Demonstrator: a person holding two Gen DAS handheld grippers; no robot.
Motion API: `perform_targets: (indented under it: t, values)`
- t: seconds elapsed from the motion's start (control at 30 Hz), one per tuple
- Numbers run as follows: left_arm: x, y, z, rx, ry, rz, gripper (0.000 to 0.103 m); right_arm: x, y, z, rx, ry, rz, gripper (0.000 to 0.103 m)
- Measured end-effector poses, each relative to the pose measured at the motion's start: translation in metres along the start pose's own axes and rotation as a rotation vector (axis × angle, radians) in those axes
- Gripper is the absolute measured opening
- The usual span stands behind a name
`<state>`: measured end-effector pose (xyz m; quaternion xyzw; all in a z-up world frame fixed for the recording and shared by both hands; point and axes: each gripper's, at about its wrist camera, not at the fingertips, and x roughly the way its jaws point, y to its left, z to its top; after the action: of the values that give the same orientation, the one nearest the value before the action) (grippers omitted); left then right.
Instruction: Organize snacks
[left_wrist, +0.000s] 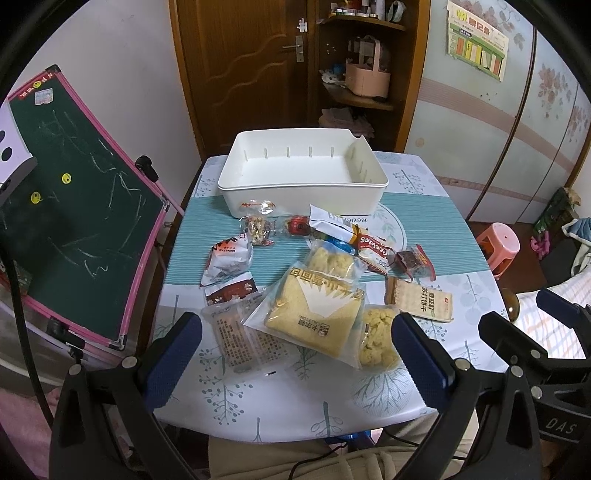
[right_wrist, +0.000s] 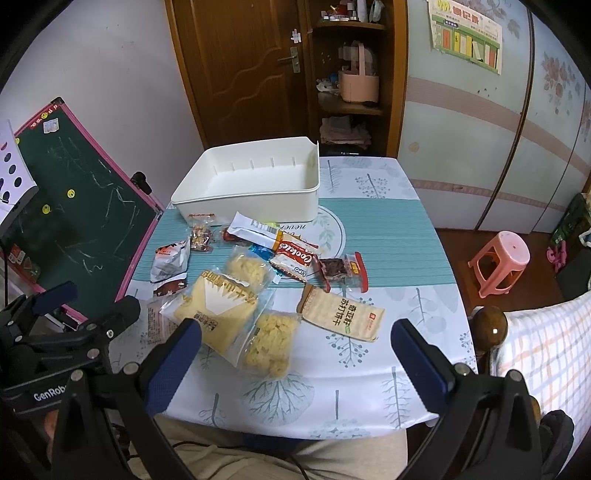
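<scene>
Snacks: a loose heap of sealed packets on the middle of the table (left_wrist: 295, 406), between its near edge and the bin.
- Bread packet (left_wrist: 314, 314), largest, toward the near edge, overlapping two puffed-snack bags (left_wrist: 376, 339). Likely light, soft, crushable; film slippery. Best taken by a free edge or sealed seam.
- Cracker pack (right_wrist: 343, 314), flat, toward the right edge; probably stiff but brittle.
- Cookie pack (right_wrist: 295, 254) and small wrapped pieces, nearer the bin.
- White bin (left_wrist: 303, 177), empty, at the far edge.

Left tool (left_wrist: 295, 354): fingers spread, holding nothing, above the near edge.
Right tool (right_wrist: 295, 358): fingers spread, holding nothing.

Views: the left wrist view shows a clear flat packet (left_wrist: 247, 339) in full; the right wrist view has it largely behind the left tool. The right wrist view alone shows the bedpost and checked bedding.
</scene>
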<state>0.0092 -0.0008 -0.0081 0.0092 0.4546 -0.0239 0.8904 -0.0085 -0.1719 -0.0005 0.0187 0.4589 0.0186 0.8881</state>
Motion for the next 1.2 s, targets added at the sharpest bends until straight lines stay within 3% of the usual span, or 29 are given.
perform_targets:
  t: [0.97,1.2]
  values:
    - [-0.002,0.003,-0.001,0.004,-0.006,0.006,0.102,0.002,0.004,-0.001,-0.004,0.01,0.002,0.103]
    - [0.001,0.023,0.004,0.004,-0.011,0.012,0.102,0.003,0.009,0.0,-0.023,0.003,-0.005,0.103]
